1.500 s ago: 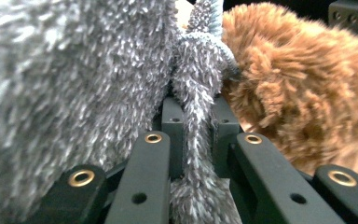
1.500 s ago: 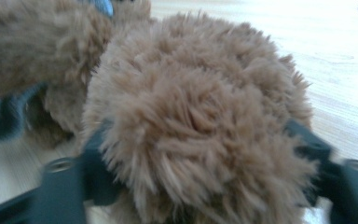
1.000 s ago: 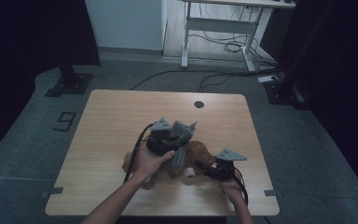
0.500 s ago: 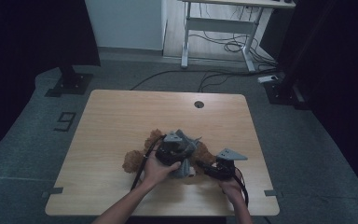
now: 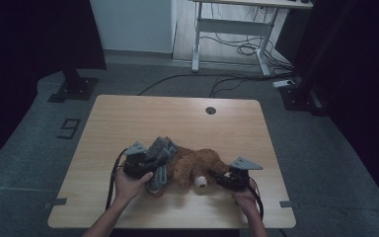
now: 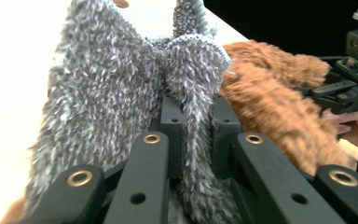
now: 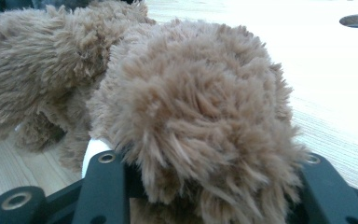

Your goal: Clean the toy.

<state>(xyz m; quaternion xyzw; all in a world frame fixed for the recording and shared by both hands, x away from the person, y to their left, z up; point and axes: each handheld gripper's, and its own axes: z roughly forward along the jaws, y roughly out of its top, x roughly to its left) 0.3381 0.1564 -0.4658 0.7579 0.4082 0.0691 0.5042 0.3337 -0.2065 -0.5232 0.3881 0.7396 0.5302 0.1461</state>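
Note:
A brown plush bear (image 5: 197, 165) lies on its side near the front of the wooden table (image 5: 177, 118). A grey fuzzy knitted cloth (image 5: 160, 155) is draped at the bear's left end. My left gripper (image 5: 153, 167) is shut on a fold of that cloth, and in the left gripper view the grey cloth (image 6: 102, 93) stands pinched between the jaws of my left gripper (image 6: 196, 128), with the bear (image 6: 279, 107) behind it. My right gripper (image 5: 216, 176) grips the bear's head. Brown fur (image 7: 191, 107) fills the gap of the right gripper (image 7: 209, 186).
A round cable hole (image 5: 210, 110) sits near the table's far edge. Beyond the table are a white desk frame (image 5: 227, 34) with cables on the floor, and black stand bases at left (image 5: 74, 89) and right (image 5: 301, 96).
My left gripper has carried the grey cloth leftward and down, from above the bear's middle to its left end. The right gripper and the bear's head have kept still.

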